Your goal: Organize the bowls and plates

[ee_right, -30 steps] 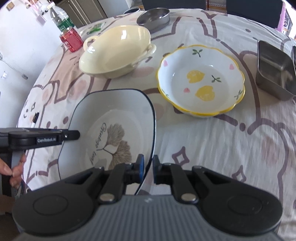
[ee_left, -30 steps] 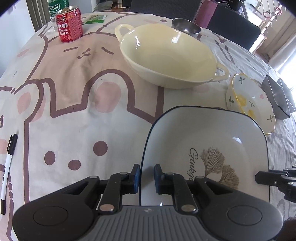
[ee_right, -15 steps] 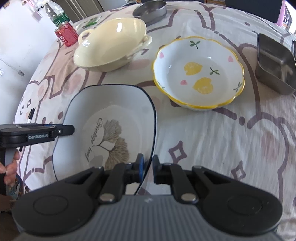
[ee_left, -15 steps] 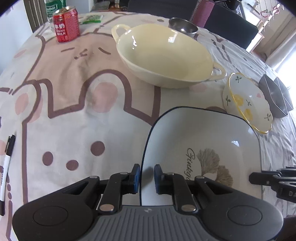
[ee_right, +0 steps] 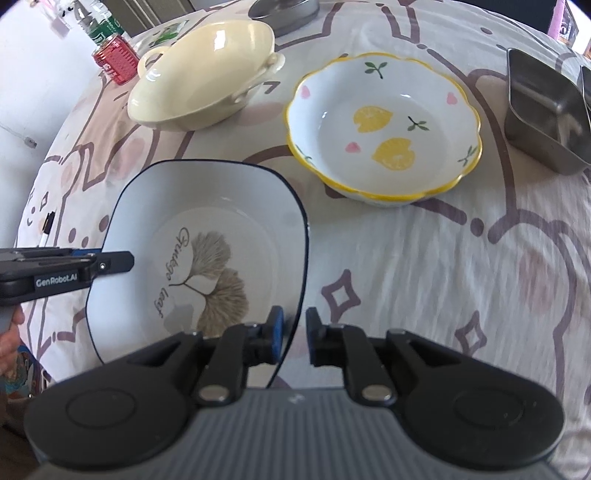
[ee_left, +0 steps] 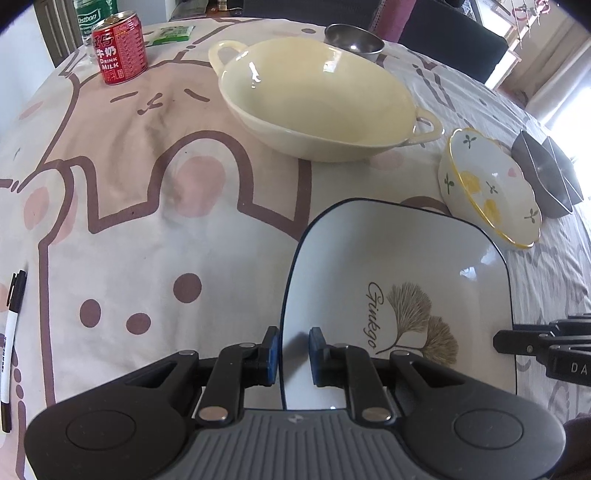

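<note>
Far left, a pen (ee_left: 13, 332) lies at the tabletop (ee_left: 147, 229) edge; broad bare cloth between it and the dishes. At the far edge stand a red milk can (ee_left: 120, 53) and a green-labelled bottle (ee_left: 92, 13) behind it.

Left gripper (ee_left: 293, 352): jaws clamped on the left rim of the square plate (ee_left: 406, 266), one finger outside the rim, one inside. Plate is white with a dark edge and a ginkgo print, nothing on it; whether it touches the cloth cannot be told.

Beyond the plate, the cream two-handled bowl (ee_left: 317, 99) sits upright, nothing in it, open cloth between the two. A small steel bowl (ee_left: 352, 40) sits just behind it.

Right gripper (ee_right: 293, 334): jaws pinching the plate's opposite rim, the rim running between the pads.

Right of the plate, the scalloped lemon-print bowl (ee_right: 384, 125), yellow-rimmed, nothing in it, stands near the plate's far corner but apart from it. Further right, a steel tray (ee_right: 543, 110), contents not discernible, by the right tabletop edge; patterned cloth lies bare in front of it.
</note>
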